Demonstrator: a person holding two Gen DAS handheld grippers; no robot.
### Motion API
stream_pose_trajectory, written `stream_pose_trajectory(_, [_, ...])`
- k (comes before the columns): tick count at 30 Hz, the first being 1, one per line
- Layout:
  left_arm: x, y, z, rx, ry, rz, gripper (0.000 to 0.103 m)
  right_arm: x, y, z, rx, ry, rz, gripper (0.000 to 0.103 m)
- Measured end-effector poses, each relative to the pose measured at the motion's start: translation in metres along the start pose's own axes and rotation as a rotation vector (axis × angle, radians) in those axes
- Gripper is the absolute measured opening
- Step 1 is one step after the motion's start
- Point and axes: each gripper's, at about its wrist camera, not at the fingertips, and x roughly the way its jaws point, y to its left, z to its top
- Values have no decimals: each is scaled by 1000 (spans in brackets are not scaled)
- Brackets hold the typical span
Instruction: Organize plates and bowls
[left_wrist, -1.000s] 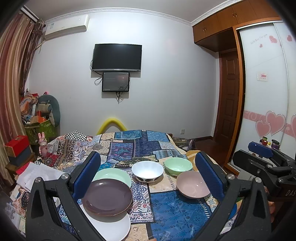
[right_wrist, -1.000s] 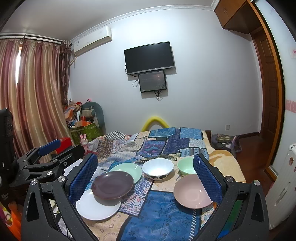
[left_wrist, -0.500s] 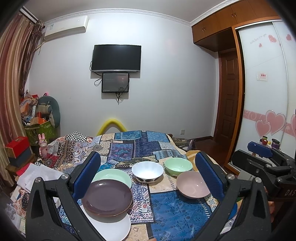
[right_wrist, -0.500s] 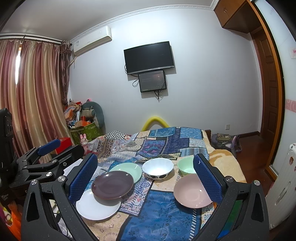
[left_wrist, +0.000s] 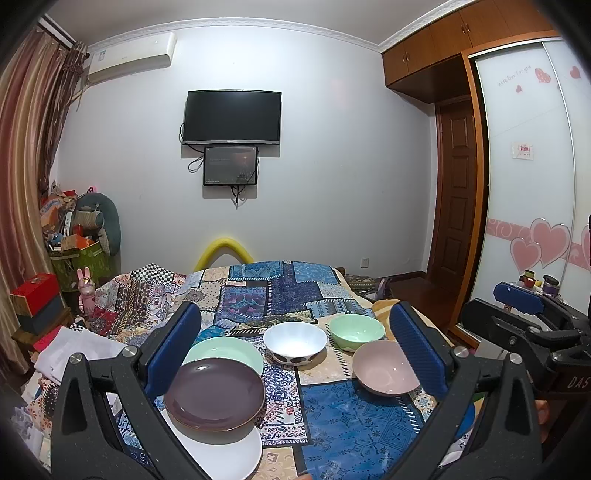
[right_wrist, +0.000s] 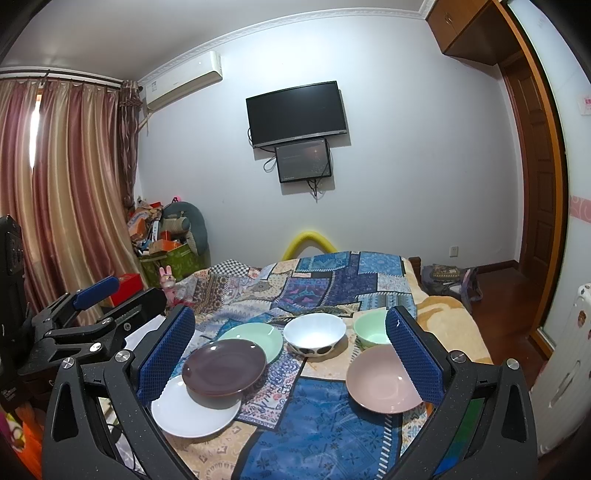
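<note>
On the patchwork cloth (left_wrist: 343, 417) a brown plate (left_wrist: 214, 395) (right_wrist: 224, 365) overlaps a white plate (left_wrist: 225, 452) (right_wrist: 192, 413) and a green plate (left_wrist: 225, 352) (right_wrist: 255, 338). Behind stand a white spotted bowl (left_wrist: 295, 341) (right_wrist: 314, 338) and a green bowl (left_wrist: 356, 330) (right_wrist: 371, 332). A pink bowl (left_wrist: 384, 367) (right_wrist: 382, 378) sits at the right. My left gripper (left_wrist: 293, 350) is open above the dishes, holding nothing. My right gripper (right_wrist: 290, 356) is open too, empty. Each gripper shows at the edge of the other's view.
The cloth covers a bed running toward the far wall with a TV (left_wrist: 232, 117). A cluttered pile with a green bin (right_wrist: 173, 260) and a red box (left_wrist: 35, 293) stands at the left. A wardrobe (left_wrist: 532, 184) and a door (left_wrist: 456, 192) are at the right.
</note>
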Motion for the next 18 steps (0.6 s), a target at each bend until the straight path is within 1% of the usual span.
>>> stream_pose_trajectory(8, [2,0,-1,4,-1,2,103,5,0,-4,-2,16,-5,103])
stream_pose_trajectory(15, [20,15,-9,-32,49,14,103,20,4,-12,-6,57,-3,103])
stream_pose_trajectory(18, [29,25,-16,-19,55,27,103,34,9,-16,-11,94,8,103])
